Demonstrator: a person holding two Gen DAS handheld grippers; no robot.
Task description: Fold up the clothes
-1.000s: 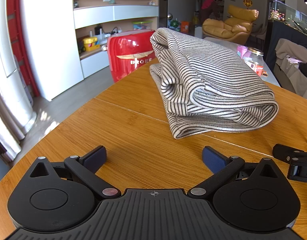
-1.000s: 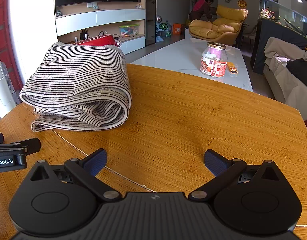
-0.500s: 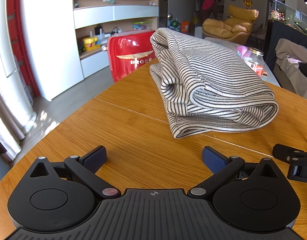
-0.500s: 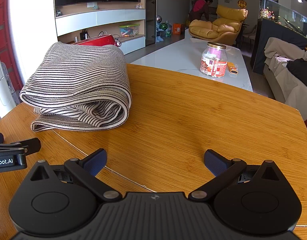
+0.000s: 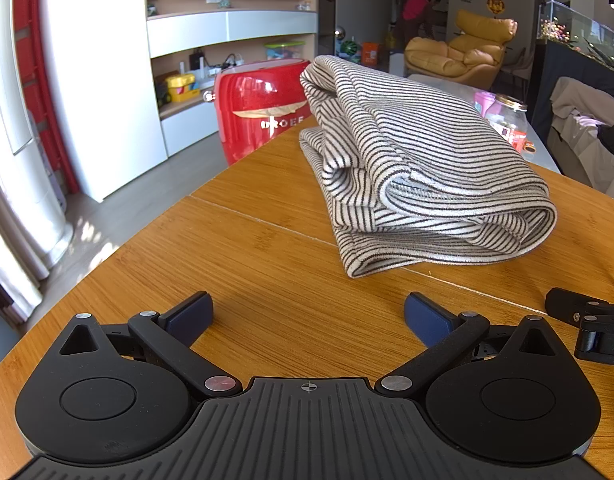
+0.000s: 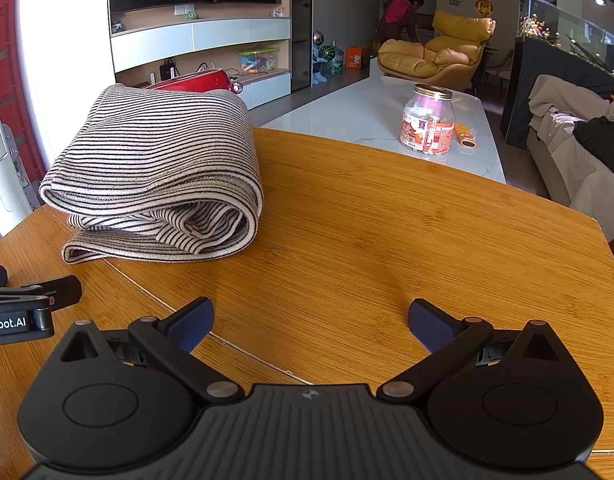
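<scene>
Both claws sit low over the round, honey-coloured wooden bench (image 6: 387, 232), spread wide and holding nothing. Ahead of the left claw (image 5: 307, 316) and a little to its right lies the task's thing, a cream knit garment with thin black stripes (image 5: 423, 168), already folded into a thick, soft bundle several layers deep. From the right claw (image 6: 311, 320) the same bundle (image 6: 159, 172) lies ahead and well off to the left, its rolled fold facing that claw. Neither claw touches the cloth; bare wood lies between each pair of blue pads (image 5: 189, 316) and the nearest hem.

To my eye the folding looks done or nearly so. If anything is left, it is tidying: the bottom layer pokes out past the upper ones on the near edge. A good finish would come in flat along the bench, pinch only that loose lower hem, and tuck it under without dragging the stack, which looks slack enough to slump if nudged from one side.

Beyond the right claw, on a white marble-topped counter (image 6: 367, 120), stands a clear jar with a gold lid (image 6: 428, 120), well away from the work.
</scene>
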